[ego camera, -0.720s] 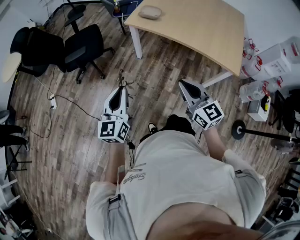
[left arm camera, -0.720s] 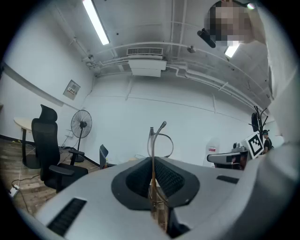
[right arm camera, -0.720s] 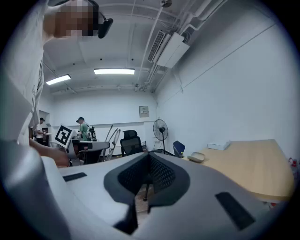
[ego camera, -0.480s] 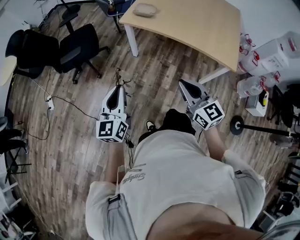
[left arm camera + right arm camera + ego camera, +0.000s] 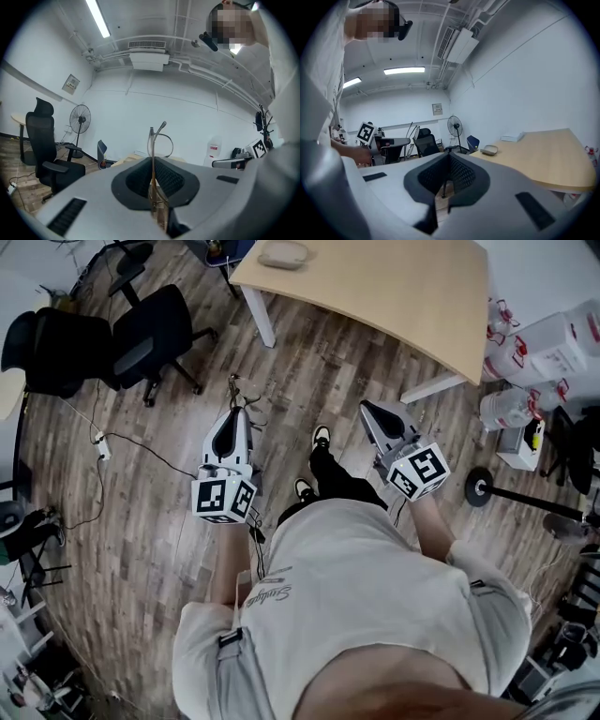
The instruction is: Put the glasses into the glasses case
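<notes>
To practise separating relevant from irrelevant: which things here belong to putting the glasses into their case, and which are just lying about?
Belong to the job:
- glasses, clamped in the left gripper
- glasses case, lying on the table
- right gripper, fingers shut on nothing

Just lying about:
- office chairs
- fan
- plastic bottles

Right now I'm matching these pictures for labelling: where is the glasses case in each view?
Head view: glasses case at the top edge, on the wooden table.
Left gripper view: not made out behind the held glasses.
Right gripper view: right of centre, on the table's end.
Shared landmark: the wooden table.
</notes>
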A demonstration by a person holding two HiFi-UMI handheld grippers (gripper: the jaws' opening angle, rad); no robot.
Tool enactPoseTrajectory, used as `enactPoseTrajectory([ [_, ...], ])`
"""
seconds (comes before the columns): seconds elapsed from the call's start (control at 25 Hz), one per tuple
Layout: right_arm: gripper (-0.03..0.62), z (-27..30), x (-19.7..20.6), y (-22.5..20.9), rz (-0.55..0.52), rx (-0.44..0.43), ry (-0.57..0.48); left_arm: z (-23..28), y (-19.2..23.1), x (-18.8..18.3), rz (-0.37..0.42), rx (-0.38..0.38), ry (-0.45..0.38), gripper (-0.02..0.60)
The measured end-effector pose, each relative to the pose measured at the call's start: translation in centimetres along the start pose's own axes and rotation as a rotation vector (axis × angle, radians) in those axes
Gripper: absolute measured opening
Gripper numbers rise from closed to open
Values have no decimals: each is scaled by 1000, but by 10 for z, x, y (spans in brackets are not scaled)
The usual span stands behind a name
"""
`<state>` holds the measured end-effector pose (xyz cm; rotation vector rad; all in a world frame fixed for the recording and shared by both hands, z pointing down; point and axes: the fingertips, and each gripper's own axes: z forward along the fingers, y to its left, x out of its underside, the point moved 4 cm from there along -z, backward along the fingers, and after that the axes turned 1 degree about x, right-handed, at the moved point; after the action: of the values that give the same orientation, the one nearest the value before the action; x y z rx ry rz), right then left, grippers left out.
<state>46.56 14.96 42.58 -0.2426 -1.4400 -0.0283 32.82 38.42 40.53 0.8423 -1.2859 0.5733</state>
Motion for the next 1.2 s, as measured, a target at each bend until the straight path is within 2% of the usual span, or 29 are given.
enactPoseTrajectory([
  [0.12, -6, 27, 6, -25, 9, 0, 10, 27, 4, -4, 8, -8, 23, 26],
  [0.32, -6, 84, -12, -66, -44, -14, -41, 92, 22, -25, 63, -3, 58, 26],
  [0.56, -6, 126, -23, -124, -22, -38, -65, 171, 14, -62, 121, 22, 11, 26],
  [0.92, -6, 156, -23, -159, -2, -51, -34, 200, 27, -68, 103, -11, 24, 26],
  [1.2, -6, 191, -16, -165, -3, -53, 28, 227, 63, -61, 63, -10, 35, 26],
])
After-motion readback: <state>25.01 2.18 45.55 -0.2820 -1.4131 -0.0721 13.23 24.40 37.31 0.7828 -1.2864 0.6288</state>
